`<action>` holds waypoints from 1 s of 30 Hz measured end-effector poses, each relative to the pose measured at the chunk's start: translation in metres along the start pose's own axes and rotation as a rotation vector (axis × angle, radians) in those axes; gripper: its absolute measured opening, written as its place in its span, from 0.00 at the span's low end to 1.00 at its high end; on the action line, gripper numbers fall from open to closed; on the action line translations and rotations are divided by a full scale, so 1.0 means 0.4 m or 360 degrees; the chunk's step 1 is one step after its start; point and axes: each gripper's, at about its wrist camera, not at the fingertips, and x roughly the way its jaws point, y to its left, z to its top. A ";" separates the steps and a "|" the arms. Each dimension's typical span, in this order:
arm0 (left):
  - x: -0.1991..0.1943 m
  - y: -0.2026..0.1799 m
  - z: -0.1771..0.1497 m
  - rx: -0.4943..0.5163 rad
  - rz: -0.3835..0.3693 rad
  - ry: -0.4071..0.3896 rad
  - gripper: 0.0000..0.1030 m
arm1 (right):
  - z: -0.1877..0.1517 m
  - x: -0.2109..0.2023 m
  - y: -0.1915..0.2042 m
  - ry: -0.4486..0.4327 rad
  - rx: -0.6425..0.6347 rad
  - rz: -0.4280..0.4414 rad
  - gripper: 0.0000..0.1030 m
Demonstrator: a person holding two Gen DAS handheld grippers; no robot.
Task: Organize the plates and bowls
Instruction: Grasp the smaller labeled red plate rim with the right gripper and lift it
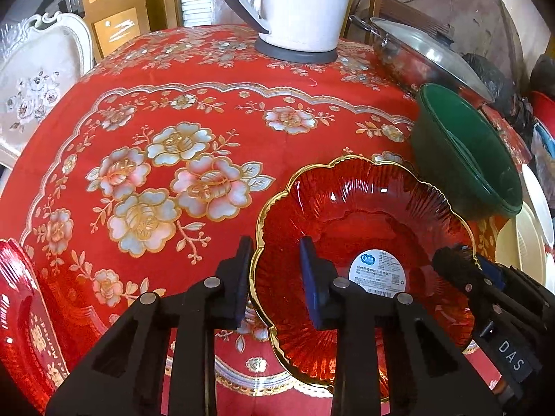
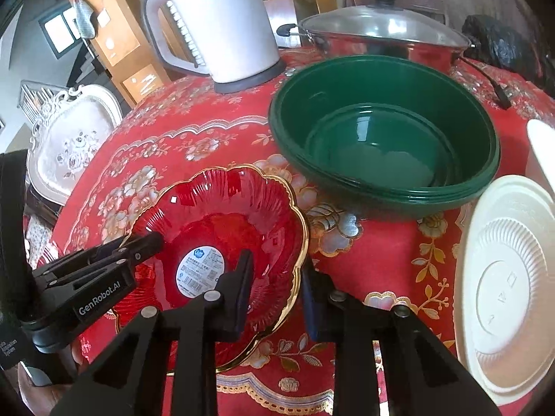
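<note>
Jaws of left gripper (image 1: 275, 279) and right gripper (image 2: 275, 293) each clamp opposite gold rims of the red scalloped bowl (image 2: 222, 228); green bowls (image 2: 381, 138) stand nearby on the tabletop (image 1: 173, 104).

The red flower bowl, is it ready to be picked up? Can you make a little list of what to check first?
1. Left gripper straddles the red flower bowl's gold rim: ok.
2. Right gripper straddles the opposite rim: ok.
3. Pads pressing firmly: cannot tell.
4. Bowl empty, only a sticker inside: ok.
5. Green bowls apart from it: ok.
6. White plate clear of the bowl: ok.
</note>
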 end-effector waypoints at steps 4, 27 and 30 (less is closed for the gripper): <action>-0.008 0.010 -0.012 -0.0011 -0.0016 0.0019 0.25 | -0.006 -0.002 0.012 0.0014 -0.0025 -0.0001 0.24; -0.040 0.039 -0.040 -0.0015 -0.0084 0.0087 0.24 | -0.024 -0.014 0.011 0.0154 -0.0179 0.0131 0.10; -0.058 0.043 -0.041 -0.0018 -0.0084 0.0071 0.24 | -0.024 -0.024 0.022 0.0139 -0.0203 0.0127 0.11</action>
